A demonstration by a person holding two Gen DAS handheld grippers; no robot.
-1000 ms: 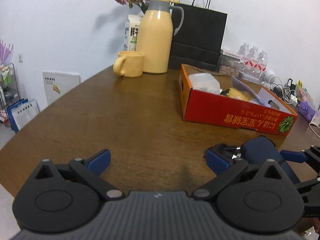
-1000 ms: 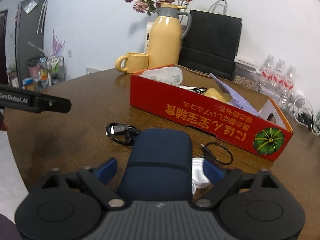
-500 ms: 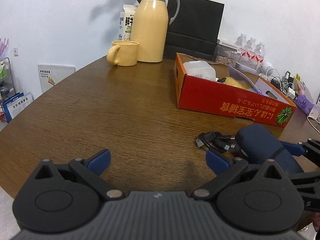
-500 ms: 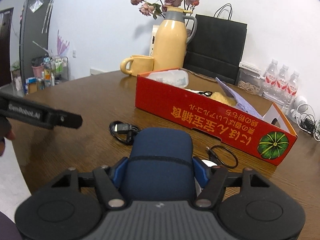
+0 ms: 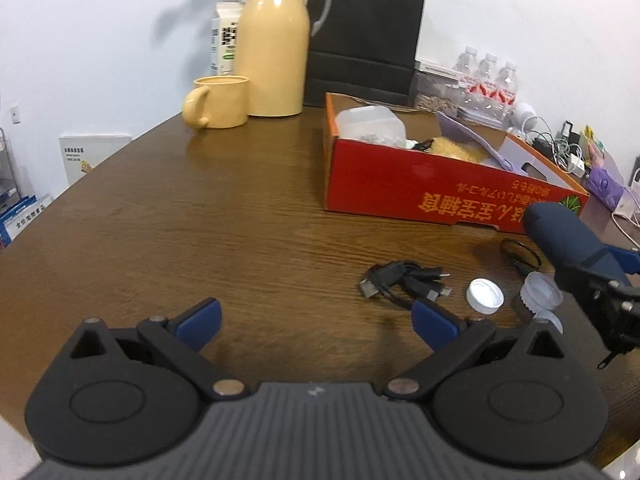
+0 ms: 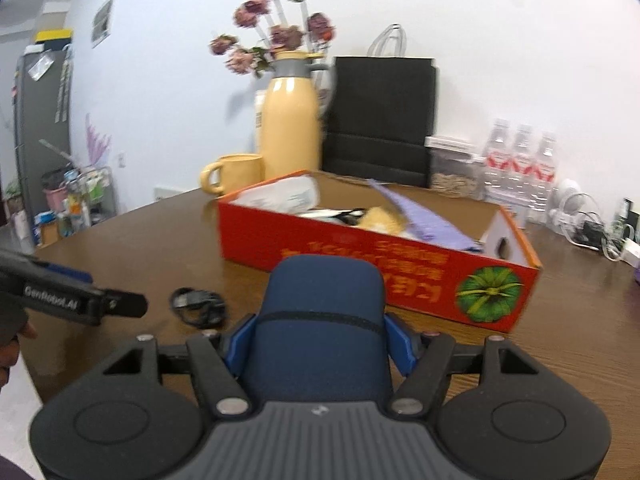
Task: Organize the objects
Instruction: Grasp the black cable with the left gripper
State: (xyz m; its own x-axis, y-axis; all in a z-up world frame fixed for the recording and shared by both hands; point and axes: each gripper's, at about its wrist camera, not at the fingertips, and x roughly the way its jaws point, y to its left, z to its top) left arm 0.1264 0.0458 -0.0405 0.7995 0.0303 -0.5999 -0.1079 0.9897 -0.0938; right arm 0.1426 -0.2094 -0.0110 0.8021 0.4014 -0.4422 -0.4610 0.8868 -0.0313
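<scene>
My right gripper (image 6: pixel 320 340) is shut on a navy blue zip case (image 6: pixel 320 304), its blue pads pressing both sides, and holds it off the table in front of the red cardboard box (image 6: pixel 340 248). In the left wrist view the case (image 5: pixel 560 236) hangs at the right, near the box's front wall (image 5: pixel 400 188). My left gripper (image 5: pixel 316 314) is open with nothing between its fingers, low over the wooden table (image 5: pixel 200 220). On the table ahead of it lie a black cable bundle (image 5: pixel 404 280), a white cap (image 5: pixel 485 296), a clear lid (image 5: pixel 542 298) and a thin black loop (image 5: pixel 520 254).
The box holds a clear tub (image 5: pixel 370 124), a yellow fluffy thing and purple paper. A yellow jug (image 5: pixel 276 52), a mug (image 5: pixel 218 102) and a black bag (image 5: pixel 364 40) stand at the back. Water bottles (image 5: pixel 488 84) and chargers crowd the back right. The table's edge curves at the left.
The right gripper's jaws closed onto the navy case, then raised it toward the box. The left gripper drew aside, so the cable, cap and lid now show.
</scene>
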